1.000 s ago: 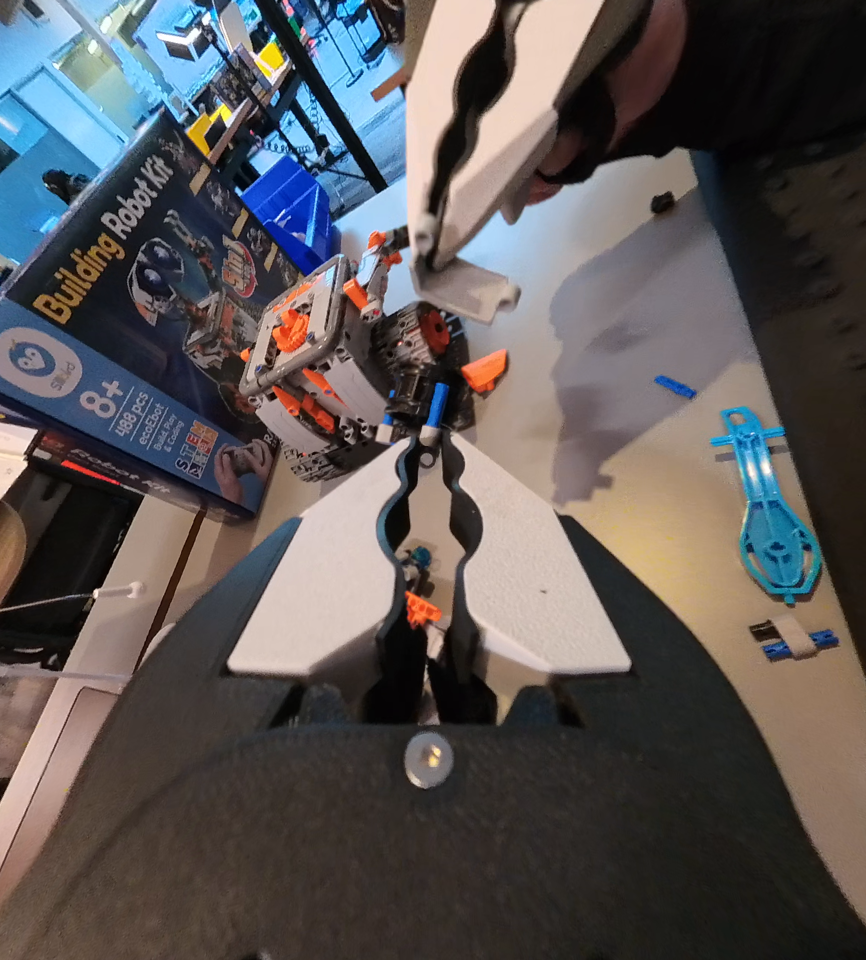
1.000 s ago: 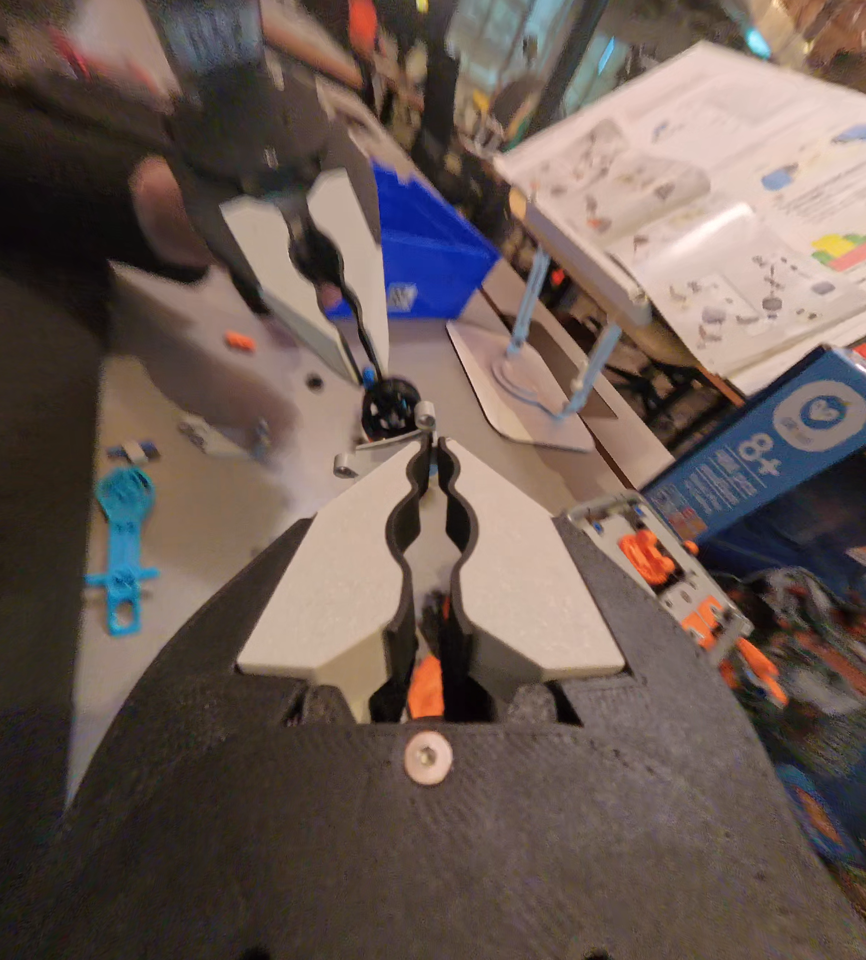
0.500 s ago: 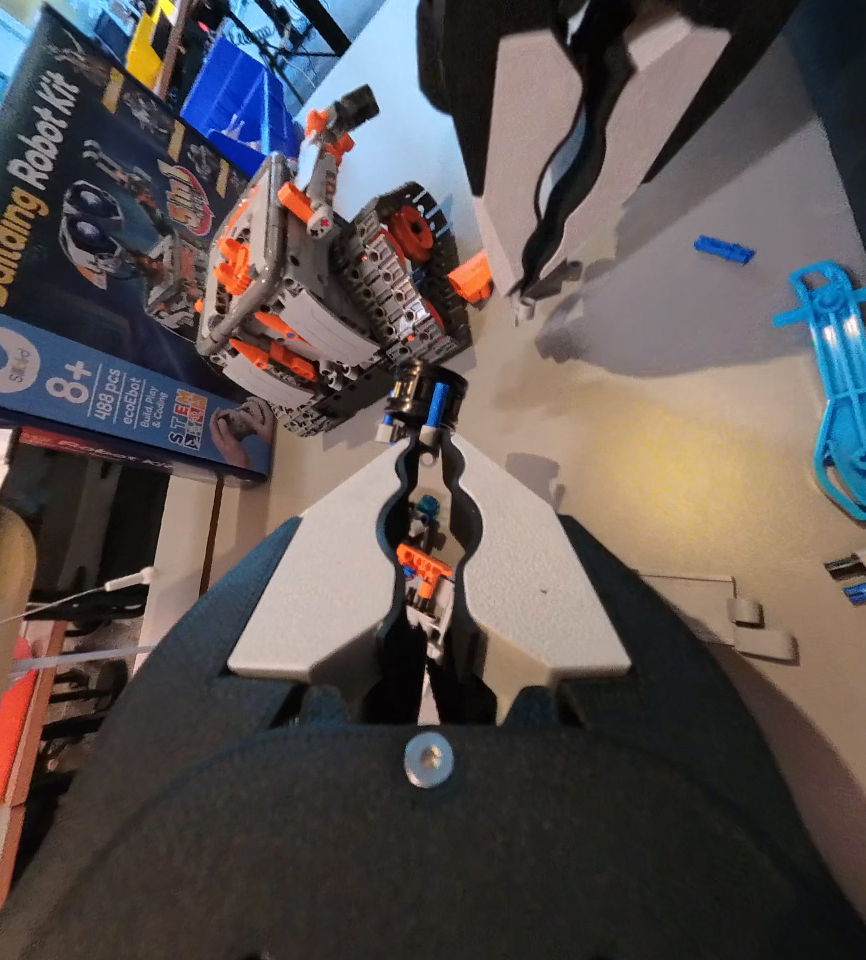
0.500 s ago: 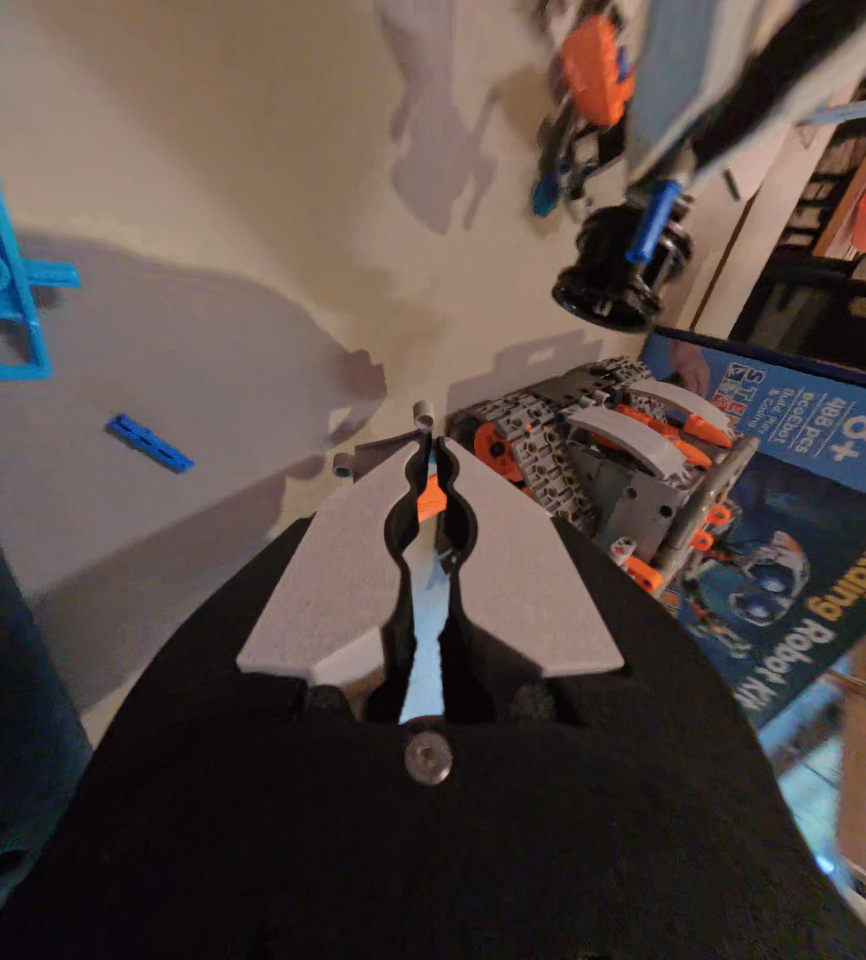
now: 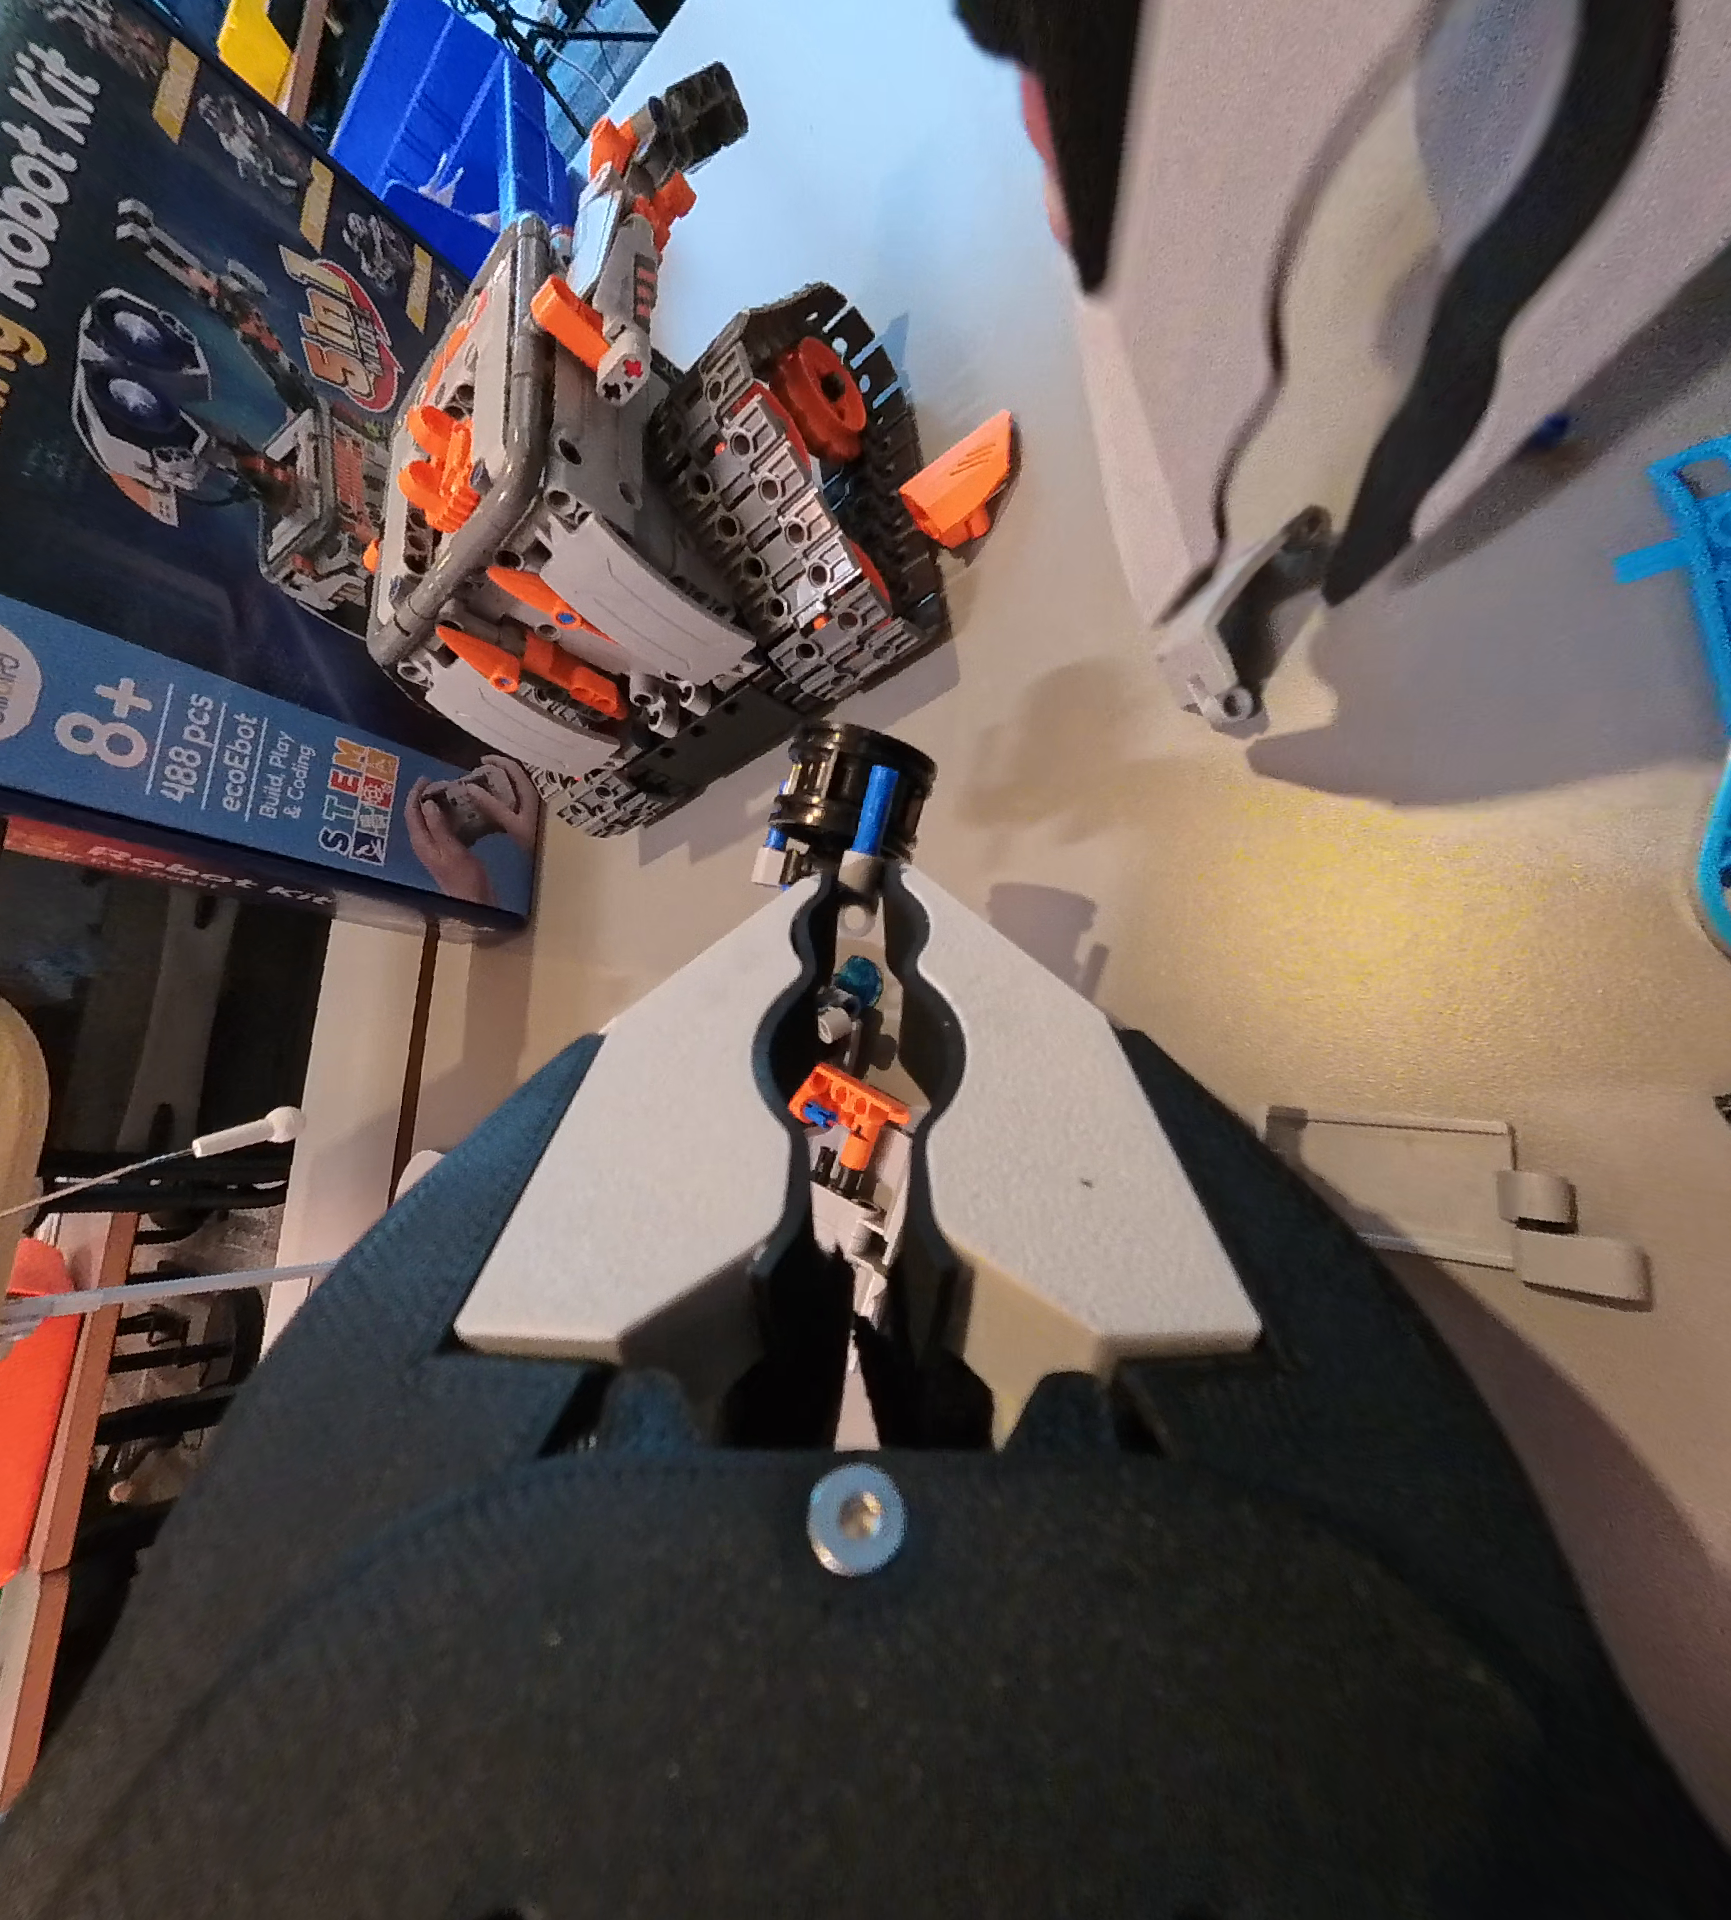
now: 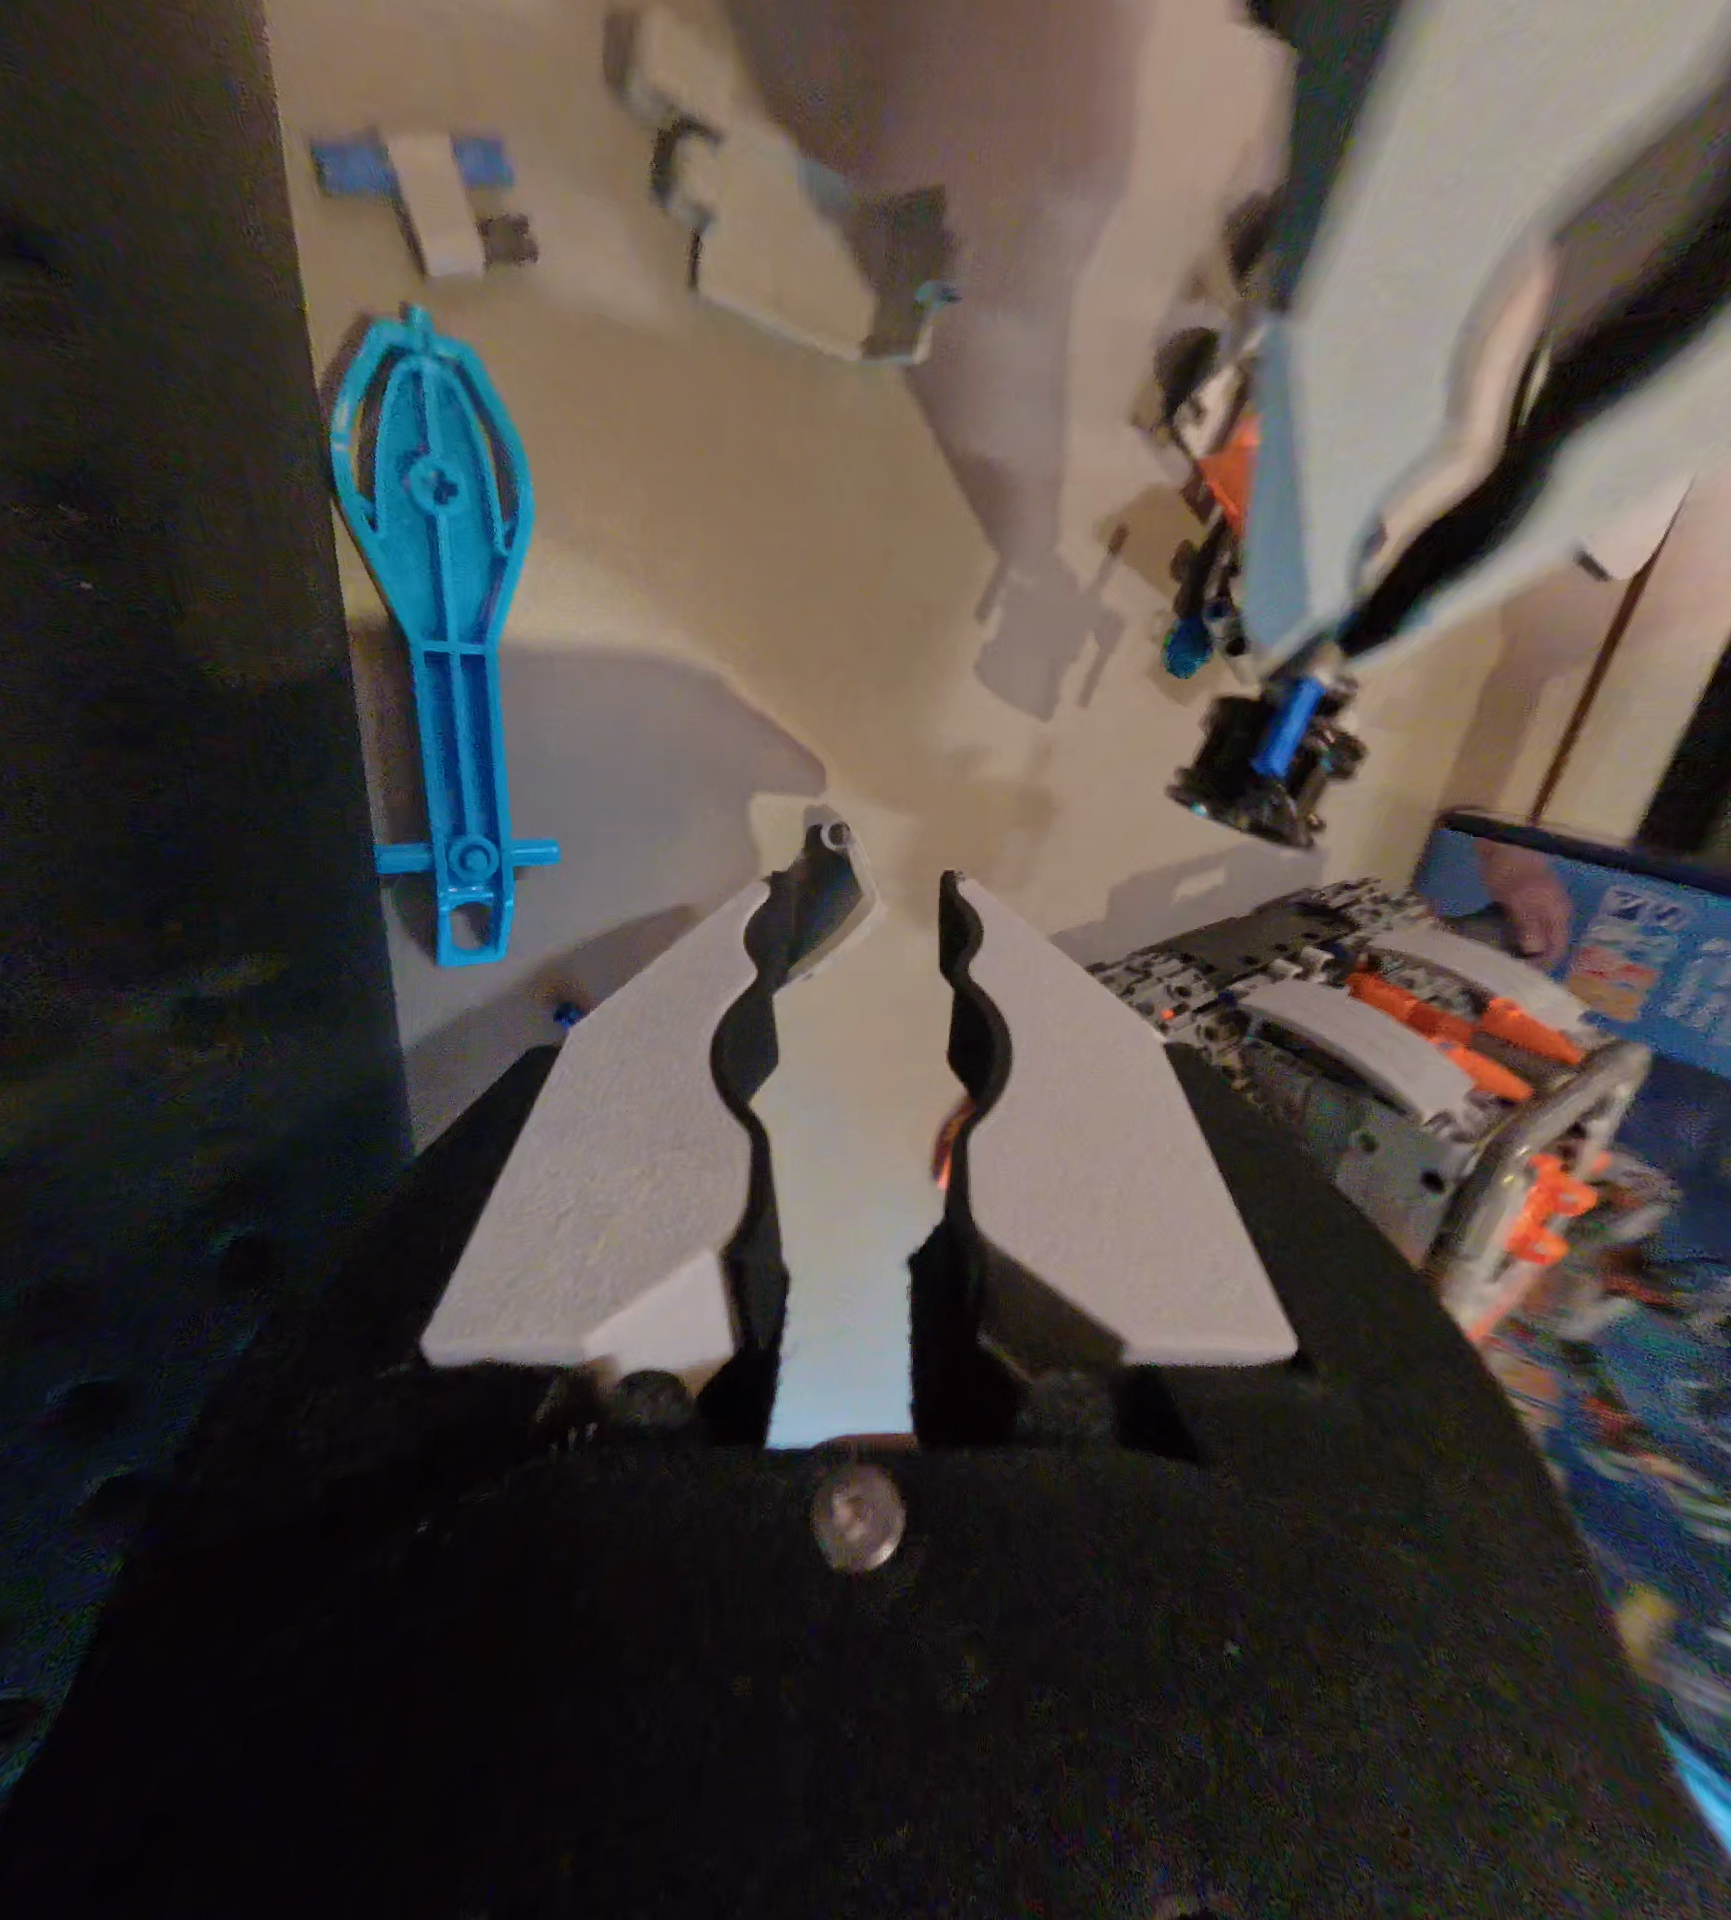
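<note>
My left gripper [image 5: 859,896] is shut on a small brick assembly: a black wheel [image 5: 845,792] with a blue pin sticks out past the tips, held just off the table beside a grey, black and orange tracked vehicle [image 5: 632,520]. The right wrist view shows the left gripper [image 6: 1349,644] with the wheel [image 6: 1256,774] at upper right. My right gripper [image 6: 856,883] is open. A small grey panel piece [image 6: 832,878] lies against its left fingertip, over the table. The left wrist view shows the right gripper [image 5: 1308,561] and the grey piece [image 5: 1230,634] at upper right.
A blue kit box [image 5: 113,436] lies behind the vehicle. A light blue plastic tool [image 6: 435,582] lies on the beige table [image 5: 1308,935]. A flat grey panel [image 5: 1401,1174], a small blue and grey piece [image 6: 435,197] and an orange wedge [image 5: 960,473] lie about. Tip to tip, the grippers are about 8 cm apart.
My right gripper has swung down toward the table and opened; it was shut on the grey panel piece before. My left gripper stays shut on the wheel assembly near the vehicle.
</note>
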The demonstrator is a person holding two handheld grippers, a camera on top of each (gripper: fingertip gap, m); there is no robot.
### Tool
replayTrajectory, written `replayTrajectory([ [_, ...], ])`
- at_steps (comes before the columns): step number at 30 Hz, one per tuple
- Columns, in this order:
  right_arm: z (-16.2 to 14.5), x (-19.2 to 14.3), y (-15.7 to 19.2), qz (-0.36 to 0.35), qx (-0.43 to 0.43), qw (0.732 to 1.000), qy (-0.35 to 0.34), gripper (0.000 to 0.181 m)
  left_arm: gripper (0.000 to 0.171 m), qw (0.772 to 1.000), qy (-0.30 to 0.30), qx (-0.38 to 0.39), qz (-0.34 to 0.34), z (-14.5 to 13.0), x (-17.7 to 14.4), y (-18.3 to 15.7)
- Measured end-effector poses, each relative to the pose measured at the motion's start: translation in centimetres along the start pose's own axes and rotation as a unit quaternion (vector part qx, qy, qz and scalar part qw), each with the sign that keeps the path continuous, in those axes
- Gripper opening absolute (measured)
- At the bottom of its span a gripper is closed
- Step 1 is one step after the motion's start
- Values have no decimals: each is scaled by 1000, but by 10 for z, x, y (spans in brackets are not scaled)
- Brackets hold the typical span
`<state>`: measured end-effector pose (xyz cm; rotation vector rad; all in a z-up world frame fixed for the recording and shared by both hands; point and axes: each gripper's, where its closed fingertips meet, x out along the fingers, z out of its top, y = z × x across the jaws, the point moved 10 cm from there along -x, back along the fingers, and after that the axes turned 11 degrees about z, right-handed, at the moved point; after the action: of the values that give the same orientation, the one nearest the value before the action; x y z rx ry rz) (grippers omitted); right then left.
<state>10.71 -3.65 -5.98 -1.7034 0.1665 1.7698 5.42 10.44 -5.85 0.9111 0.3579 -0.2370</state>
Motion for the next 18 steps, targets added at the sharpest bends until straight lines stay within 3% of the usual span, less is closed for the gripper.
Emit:
replayTrajectory([
  [3,-28,-10,-22,48,113,986,-111,23,6,1000,-1,-2,0,0,0,1],
  [6,-54,0,-28,108,189,963,-159,25,6,1000,-1,-4,1,0,0,2],
  [13,-70,26,-28,189,291,903,-252,29,6,1000,0,-4,-4,0,2,0],
  [15,-70,32,-29,217,306,886,-272,20,6,1000,-1,-6,-5,1,2,0],
  [18,-60,29,-22,171,276,913,-248,14,6,1000,-1,-5,-4,0,2,0],
])
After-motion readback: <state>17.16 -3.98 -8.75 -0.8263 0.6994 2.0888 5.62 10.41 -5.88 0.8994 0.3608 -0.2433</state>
